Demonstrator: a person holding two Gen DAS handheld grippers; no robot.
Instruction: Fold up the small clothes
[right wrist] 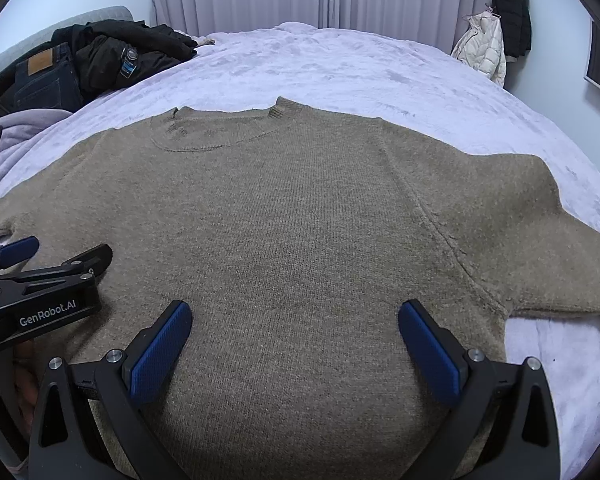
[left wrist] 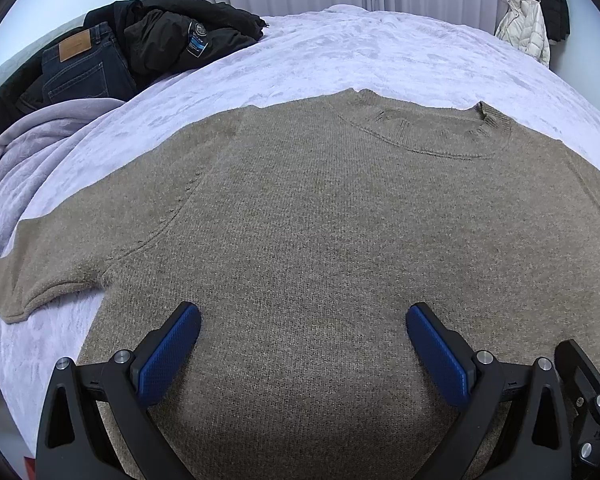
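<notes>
A brown knitted sweater (left wrist: 320,216) (right wrist: 300,208) lies flat and spread out on the bed, collar at the far side, short sleeves out to the left (left wrist: 32,276) and right (right wrist: 540,240). My left gripper (left wrist: 303,316) hovers over the sweater's lower middle, blue pads wide apart, nothing between them. My right gripper (right wrist: 295,312) hangs open over the lower body in the same way. The left gripper (right wrist: 60,252) also shows at the left edge of the right wrist view, open over the sweater.
The bed carries a pale lilac fleecy blanket (left wrist: 380,52) (right wrist: 360,68). Dark jeans (left wrist: 84,64) and a black jacket (left wrist: 180,28) are piled at the far left corner. Coats (right wrist: 496,32) hang on the wall at the far right. Curtains close off the back.
</notes>
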